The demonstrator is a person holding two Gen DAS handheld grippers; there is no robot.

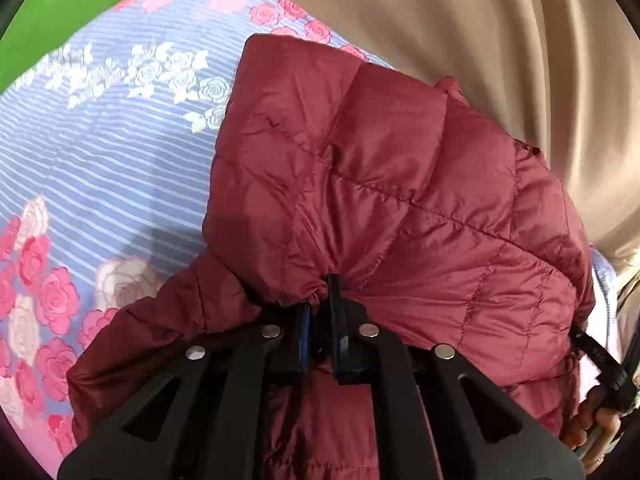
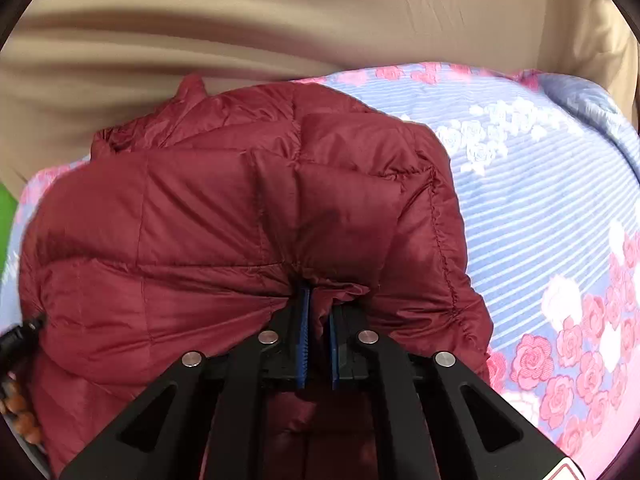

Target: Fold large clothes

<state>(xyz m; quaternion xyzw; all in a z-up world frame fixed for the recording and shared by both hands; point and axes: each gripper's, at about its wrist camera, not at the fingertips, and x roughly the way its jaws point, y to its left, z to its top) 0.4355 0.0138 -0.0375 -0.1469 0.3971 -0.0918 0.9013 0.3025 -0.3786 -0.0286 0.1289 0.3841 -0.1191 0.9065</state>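
A dark red quilted puffer jacket [image 1: 400, 184] lies bunched on a bed with a blue striped, rose-patterned sheet [image 1: 120, 168]. My left gripper [image 1: 322, 304] is shut on a gathered fold of the jacket's near edge. In the right wrist view the same jacket [image 2: 200, 208] fills the middle, and my right gripper [image 2: 318, 308] is shut on a pinch of its fabric between the blue pads. The right gripper [image 1: 600, 364] also shows at the left view's right edge, against the jacket. The jacket's underside and sleeves are hidden.
Tan curtain-like fabric [image 2: 280, 20] hangs behind the bed. A green surface [image 1: 60, 12] shows at the far left beyond the sheet [image 2: 540, 200]. A hand with a bead bracelet [image 2: 18, 408] is at the right view's left edge.
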